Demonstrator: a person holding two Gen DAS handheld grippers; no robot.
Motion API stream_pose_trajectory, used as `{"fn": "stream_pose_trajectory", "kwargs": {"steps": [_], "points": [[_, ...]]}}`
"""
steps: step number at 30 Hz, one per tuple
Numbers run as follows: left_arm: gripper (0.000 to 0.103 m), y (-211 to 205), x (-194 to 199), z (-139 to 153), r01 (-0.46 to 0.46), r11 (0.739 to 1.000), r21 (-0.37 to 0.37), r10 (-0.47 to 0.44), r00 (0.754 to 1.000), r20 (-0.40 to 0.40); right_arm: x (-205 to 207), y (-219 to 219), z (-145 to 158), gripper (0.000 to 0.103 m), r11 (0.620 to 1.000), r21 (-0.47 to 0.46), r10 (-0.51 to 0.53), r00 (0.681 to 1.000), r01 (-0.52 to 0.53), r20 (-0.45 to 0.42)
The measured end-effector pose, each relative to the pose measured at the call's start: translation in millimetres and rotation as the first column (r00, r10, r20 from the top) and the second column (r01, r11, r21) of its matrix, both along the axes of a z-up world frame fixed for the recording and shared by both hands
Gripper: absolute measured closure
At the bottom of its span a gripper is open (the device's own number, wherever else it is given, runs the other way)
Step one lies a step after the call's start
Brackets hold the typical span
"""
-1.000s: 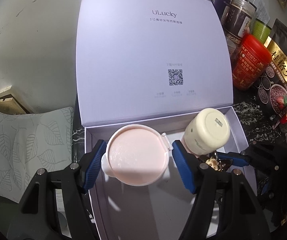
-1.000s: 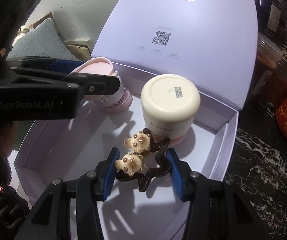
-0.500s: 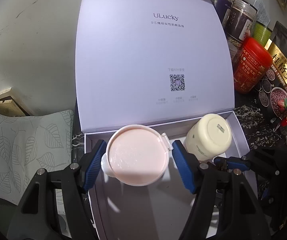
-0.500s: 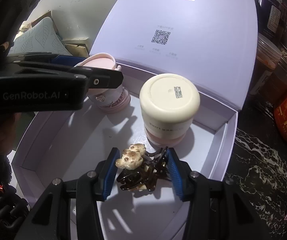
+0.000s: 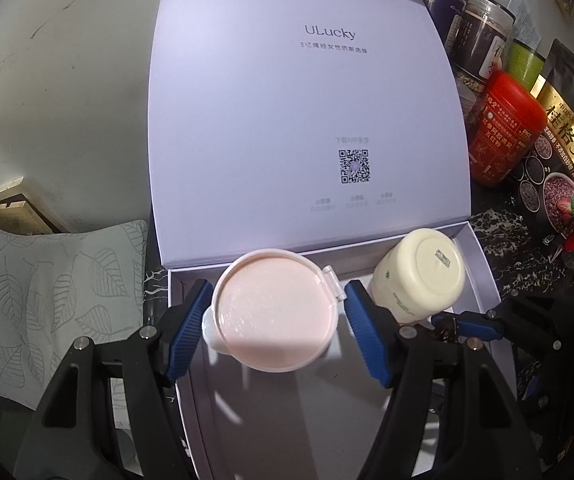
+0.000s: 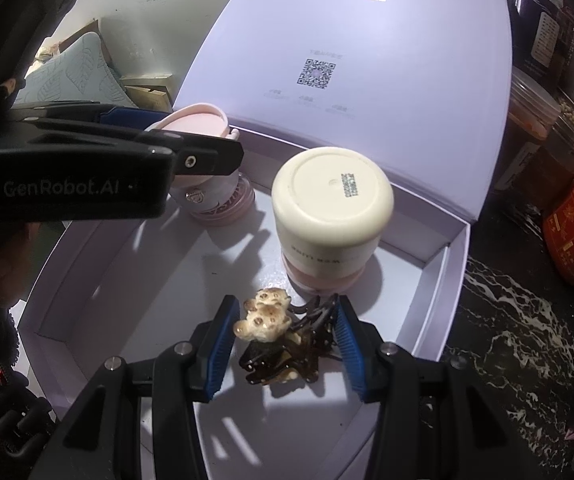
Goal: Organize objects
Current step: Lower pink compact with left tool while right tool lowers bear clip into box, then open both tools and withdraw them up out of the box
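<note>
A white gift box point(image 5: 483, 256) stands open, its lid point(image 5: 307, 100) leaning back. Inside at the back left stands a pink-lidded jar point(image 5: 275, 312), and my left gripper point(image 5: 275, 300) is shut on it, a blue pad pressing each side. From the right wrist view the same gripper point(image 6: 199, 132) clasps the jar point(image 6: 203, 120) near its top. A cream bottle point(image 6: 331, 200) stands upside down at the back right. Just in front of it, my right gripper point(image 6: 285, 312) is shut on a dark hair claw clip with bear charms point(image 6: 267, 320), tipped on edge over the box floor.
Food jars, a red canister point(image 5: 503, 136) and a dark oats bag point(image 5: 567, 152) crowd the marble counter point(image 6: 507, 320) right of the box. A leaf-patterned cushion point(image 5: 47, 300) lies to the left. A person's hand point(image 6: 7, 272) shows at the left edge.
The hair clip lay flat between the right pads a second ago; now it is tipped up on its edge in their grip. The left gripper and the jar have kept still.
</note>
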State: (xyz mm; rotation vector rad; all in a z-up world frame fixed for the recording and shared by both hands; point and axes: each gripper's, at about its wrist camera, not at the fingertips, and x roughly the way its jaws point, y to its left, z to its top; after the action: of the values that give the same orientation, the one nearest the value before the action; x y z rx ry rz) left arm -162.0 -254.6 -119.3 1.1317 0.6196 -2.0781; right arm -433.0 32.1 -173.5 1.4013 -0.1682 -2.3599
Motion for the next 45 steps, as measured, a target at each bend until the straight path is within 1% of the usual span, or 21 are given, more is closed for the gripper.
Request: {"fn": "stream_pose_trajectory", "kwargs": {"steps": [17,23,27,31,32,35,37,40,41,45], "points": [[0.036,3,-5,4,0.007,1.0,-0.006,-0.007,1.0,0.027,-7,2,5,0.053,1.0,-0.013,-0.014,1.0,0.014,0.011],[0.036,6,-6,15,0.011,1.0,-0.029,-0.01,1.0,0.022,-9,2,14,0.053,1.0,-0.008,-0.016,1.0,0.016,-0.001],[0.036,8,-6,21,0.007,1.0,-0.03,-0.007,1.0,0.02,-12,1,21,0.053,1.0,0.0,-0.016,1.0,0.016,-0.009],[0.036,11,-3,30,0.002,0.999,-0.035,-0.001,1.0,0.014,-6,-1,26,0.053,1.0,0.004,-0.017,1.0,0.018,-0.015],[0.036,13,-1,32,0.0,0.999,-0.037,0.0,1.0,0.013,-3,-2,22,0.053,1.0,0.008,-0.018,1.0,0.018,-0.017],[0.036,17,2,39,-0.002,0.999,-0.04,0.002,1.0,0.01,-1,-2,29,0.052,1.0,0.013,-0.025,0.999,0.025,-0.027],[0.036,20,7,45,-0.007,0.999,-0.044,0.007,1.0,0.007,11,3,31,0.051,0.999,0.017,-0.028,0.999,0.029,-0.035],[0.036,27,13,53,-0.017,0.999,-0.05,0.017,1.0,0.0,18,3,39,0.05,0.999,0.022,-0.034,0.998,0.035,-0.05],[0.036,29,15,56,-0.021,0.998,-0.052,0.021,1.0,-0.003,21,15,43,0.049,0.999,0.022,-0.036,0.998,0.037,-0.053],[0.035,39,22,67,-0.033,0.998,-0.062,0.032,0.999,-0.01,31,24,55,0.047,0.999,0.026,-0.045,0.996,0.047,-0.073]]}}
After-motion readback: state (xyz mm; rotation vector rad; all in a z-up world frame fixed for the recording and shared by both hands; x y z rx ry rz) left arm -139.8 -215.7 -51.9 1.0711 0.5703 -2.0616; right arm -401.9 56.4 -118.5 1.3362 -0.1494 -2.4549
